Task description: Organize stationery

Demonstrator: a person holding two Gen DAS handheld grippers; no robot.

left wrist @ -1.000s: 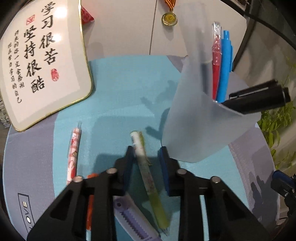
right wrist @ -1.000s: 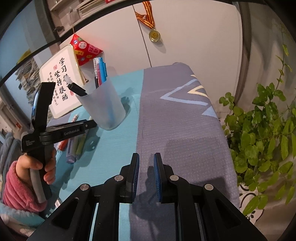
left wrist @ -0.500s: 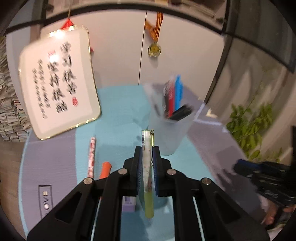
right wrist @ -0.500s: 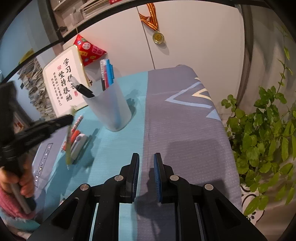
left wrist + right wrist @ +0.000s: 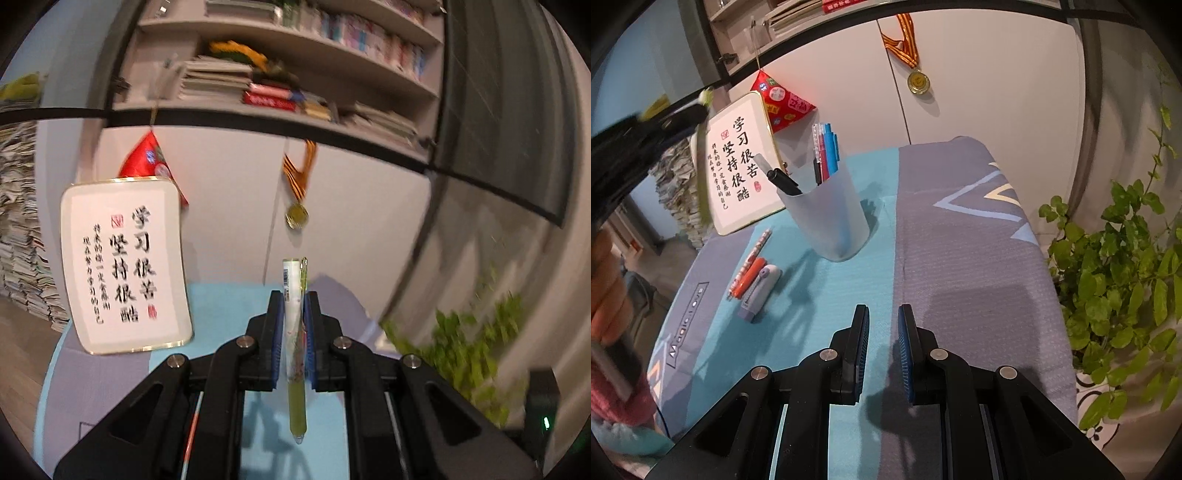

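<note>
My left gripper (image 5: 294,297) is shut on a green pen (image 5: 297,402) and holds it in the air, one end sticking out past the fingertips toward the cabinet. In the right wrist view this gripper (image 5: 696,110) is a blur at the upper left, with the pen (image 5: 701,184) hanging from it. A frosted pen cup (image 5: 831,221) stands on the teal mat (image 5: 849,288) with red and blue pens (image 5: 827,147) and a black marker (image 5: 783,181) in it. My right gripper (image 5: 883,325) hovers shut over the mat's near part, holding nothing.
A pink patterned pen (image 5: 753,254), an orange pen (image 5: 748,278) and a lilac cutter (image 5: 761,291) lie left of the cup. A framed calligraphy plaque (image 5: 738,166) leans behind them. A leafy plant (image 5: 1126,277) stands beyond the table's right edge. A medal (image 5: 918,83) hangs on the cabinet.
My left gripper closed on the green pen, lifted it off the mat and tilted upward, so its view now faces the cabinet and shelves. The right gripper stayed where it was.
</note>
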